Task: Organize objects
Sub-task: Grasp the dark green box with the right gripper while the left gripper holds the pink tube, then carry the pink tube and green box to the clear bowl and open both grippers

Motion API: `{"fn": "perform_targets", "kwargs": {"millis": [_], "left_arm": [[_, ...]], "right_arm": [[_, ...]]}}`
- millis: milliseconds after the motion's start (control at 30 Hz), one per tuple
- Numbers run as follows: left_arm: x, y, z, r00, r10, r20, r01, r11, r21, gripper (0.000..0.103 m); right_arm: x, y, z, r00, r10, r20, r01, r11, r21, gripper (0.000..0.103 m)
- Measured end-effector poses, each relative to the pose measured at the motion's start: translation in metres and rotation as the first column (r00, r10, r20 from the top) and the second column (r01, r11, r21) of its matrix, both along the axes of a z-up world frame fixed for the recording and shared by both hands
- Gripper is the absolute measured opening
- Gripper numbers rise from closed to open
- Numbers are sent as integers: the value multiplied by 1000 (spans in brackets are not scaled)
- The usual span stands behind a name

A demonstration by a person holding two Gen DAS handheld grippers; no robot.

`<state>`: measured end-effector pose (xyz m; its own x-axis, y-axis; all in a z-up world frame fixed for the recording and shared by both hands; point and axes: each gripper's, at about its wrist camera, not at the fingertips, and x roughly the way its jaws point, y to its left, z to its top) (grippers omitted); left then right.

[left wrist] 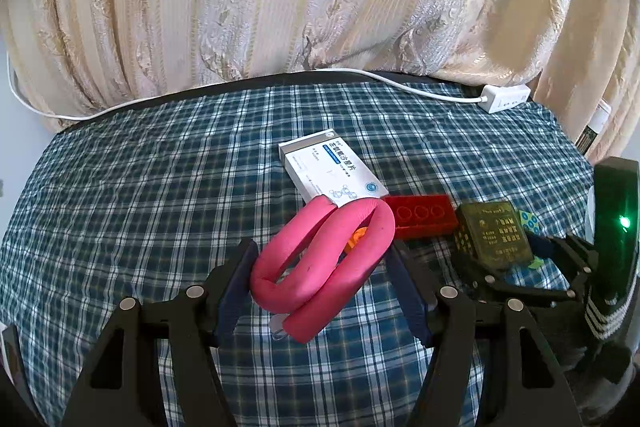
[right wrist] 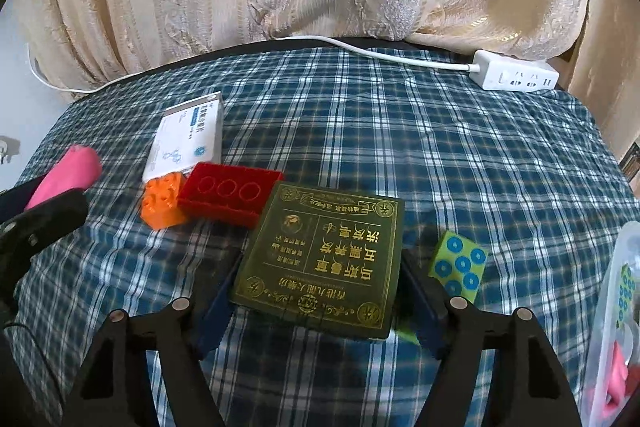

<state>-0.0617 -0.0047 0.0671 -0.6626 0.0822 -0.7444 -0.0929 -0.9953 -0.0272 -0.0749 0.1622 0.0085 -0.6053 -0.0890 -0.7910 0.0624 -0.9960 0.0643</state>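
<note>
Left gripper [left wrist: 322, 267] clamped on a folded pink foam tube [left wrist: 320, 263], lifted over the plaid tablecloth [left wrist: 140, 207]. Right gripper [right wrist: 318, 287] holds a dark green box with gold print [right wrist: 320, 259] between its blue pads. Red toy brick [right wrist: 228, 195] at the box's 10 o'clock, orange brick [right wrist: 162, 203] touching it, white medicine box [right wrist: 186, 141] behind. Green dotted cube [right wrist: 458, 267] at 3 o'clock.

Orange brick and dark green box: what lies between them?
The red brick lies between the orange brick and the dark green box, touching both. The right wrist view shows it.
</note>
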Motion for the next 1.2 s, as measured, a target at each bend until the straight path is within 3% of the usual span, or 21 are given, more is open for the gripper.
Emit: {"fn": "perform_targets", "kwargs": {"millis": [600,1200], "left_arm": [[14,23,4,997,-77,-24,77,997,-15,67],[27,53,5,988,-152,-20,152,988,-23,67]], "right_arm": [[57,29,39,991,-71,-110,61,994,-90,76],[93,142,67,932,-309,-187,298,951,-88,76]]}}
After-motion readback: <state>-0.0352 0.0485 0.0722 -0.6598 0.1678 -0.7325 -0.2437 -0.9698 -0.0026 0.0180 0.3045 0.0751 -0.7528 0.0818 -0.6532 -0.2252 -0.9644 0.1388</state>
